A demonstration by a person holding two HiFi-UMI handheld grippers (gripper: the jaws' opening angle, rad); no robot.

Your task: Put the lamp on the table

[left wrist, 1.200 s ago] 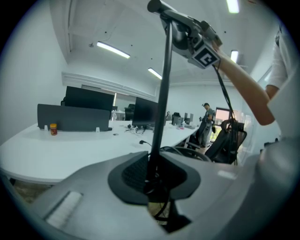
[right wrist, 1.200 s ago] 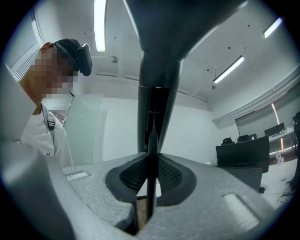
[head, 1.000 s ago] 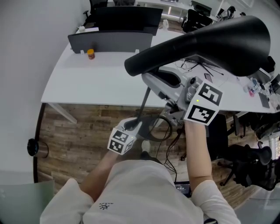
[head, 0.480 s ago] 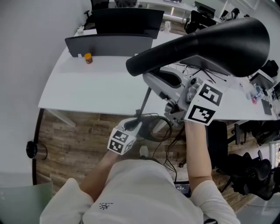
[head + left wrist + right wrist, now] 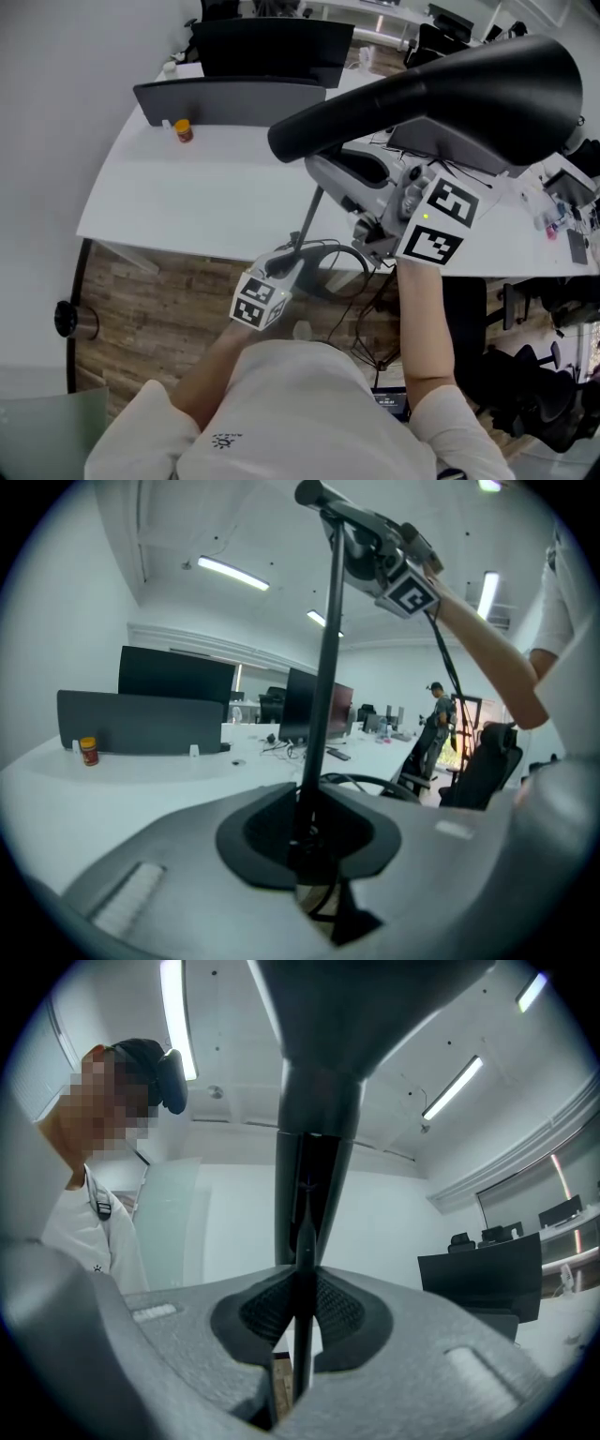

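Black lamp up off any surface, carried by both grippers. Its big dark shade fills the upper right of the head view, high and close to the camera, and overlaps the right part of the white table. A thin dark pole runs from under the shade down and a little left, and crosses the near edge of the table toward the wooden floor

Left gripper: low on the pole, just at the near edge of the table. Its own view shows the fingers drawn in narrow, with the pole clamped between the dark pads and rising straight up from them

Right gripper: high on the pole, just under the shade's neck. Its view shows the fingers nearly together, gripping the slim rod where it meets the widening neck, with the shade spreading overhead

Dark loop beside the left gripper, at the lower end of the pole. Cannot tell whether it is part of the lamp or a cable

On the table, far side: grey divider panel, upright, with a dark monitor behind it. Small orange-lidded jar stands just in front of the panel's left end, well apart from the lamp. The middle of the tabletop near the pole is bare white

Person in a white shirt, both forearms reaching forward to the grippers
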